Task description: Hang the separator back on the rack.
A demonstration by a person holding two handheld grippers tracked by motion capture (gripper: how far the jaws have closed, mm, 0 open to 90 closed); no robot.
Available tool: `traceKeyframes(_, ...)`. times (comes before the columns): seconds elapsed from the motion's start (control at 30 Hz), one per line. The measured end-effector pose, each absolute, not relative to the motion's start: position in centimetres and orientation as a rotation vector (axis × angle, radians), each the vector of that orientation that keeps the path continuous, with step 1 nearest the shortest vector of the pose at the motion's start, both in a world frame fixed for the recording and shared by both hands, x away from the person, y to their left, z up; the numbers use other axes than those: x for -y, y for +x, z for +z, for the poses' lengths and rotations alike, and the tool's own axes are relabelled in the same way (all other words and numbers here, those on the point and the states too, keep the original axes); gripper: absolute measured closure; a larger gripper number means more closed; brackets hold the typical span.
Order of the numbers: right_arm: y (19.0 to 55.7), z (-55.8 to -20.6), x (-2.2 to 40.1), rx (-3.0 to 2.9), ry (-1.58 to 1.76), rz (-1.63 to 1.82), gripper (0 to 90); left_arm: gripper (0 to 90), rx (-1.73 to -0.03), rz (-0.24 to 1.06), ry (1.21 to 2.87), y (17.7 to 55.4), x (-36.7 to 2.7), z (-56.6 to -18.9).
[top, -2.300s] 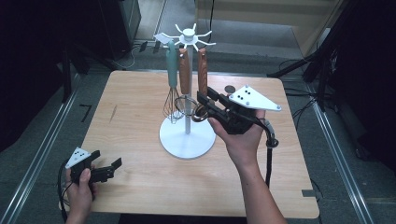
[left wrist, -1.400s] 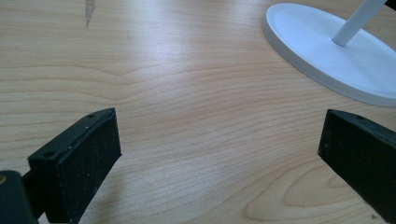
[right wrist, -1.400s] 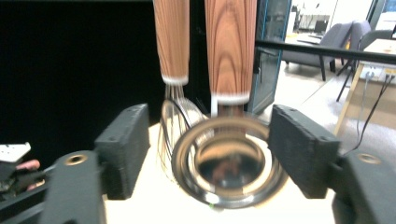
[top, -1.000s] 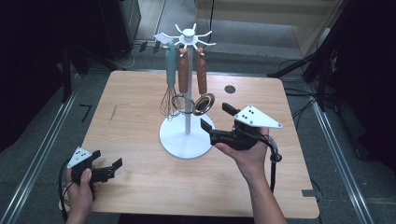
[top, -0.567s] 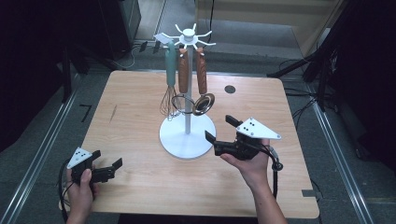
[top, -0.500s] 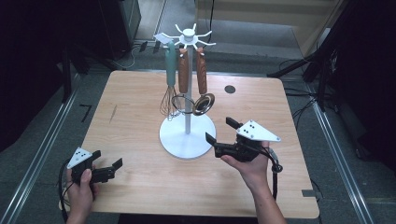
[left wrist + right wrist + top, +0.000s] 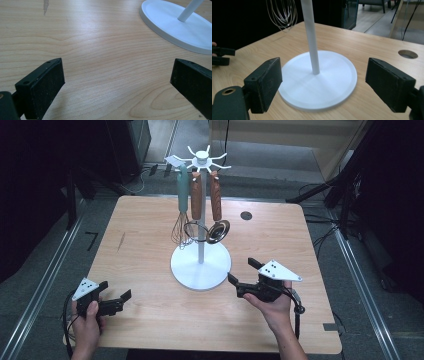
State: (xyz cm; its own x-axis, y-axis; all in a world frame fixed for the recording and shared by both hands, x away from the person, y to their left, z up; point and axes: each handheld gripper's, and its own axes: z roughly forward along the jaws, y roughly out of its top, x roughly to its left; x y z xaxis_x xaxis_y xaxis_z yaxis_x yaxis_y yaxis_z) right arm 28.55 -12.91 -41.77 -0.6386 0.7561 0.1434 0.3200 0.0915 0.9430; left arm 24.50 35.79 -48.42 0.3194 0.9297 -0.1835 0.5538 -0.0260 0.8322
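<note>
The right tool [image 7: 242,277] has backed off the rack [image 7: 200,266], jaws wide and empty; the strainer [image 7: 218,231] hangs there, seemingly hung.

I see the wooden table [image 7: 150,220] across the middle of the frame, with a round cable hole [image 7: 246,215] right of centre. Black cables [image 7: 327,232] trail over the grey floor [image 7: 45,270] at right.
</note>
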Motion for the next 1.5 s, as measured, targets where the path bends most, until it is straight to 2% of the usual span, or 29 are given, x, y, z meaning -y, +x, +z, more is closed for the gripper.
traceKeyframes(0.83,26.2,-46.6,18.4,-1.988,1.213,1.399,14.7,0.0,-1.347,0.535,1.695,24.4,-35.8,-48.4)
traceKeyframes(1.5,24.7,-48.1,24.3,-1.9,1.346,1.329,15.7,0.0,-1.347,0.539,1.693,24.4,-35.7,-48.4)
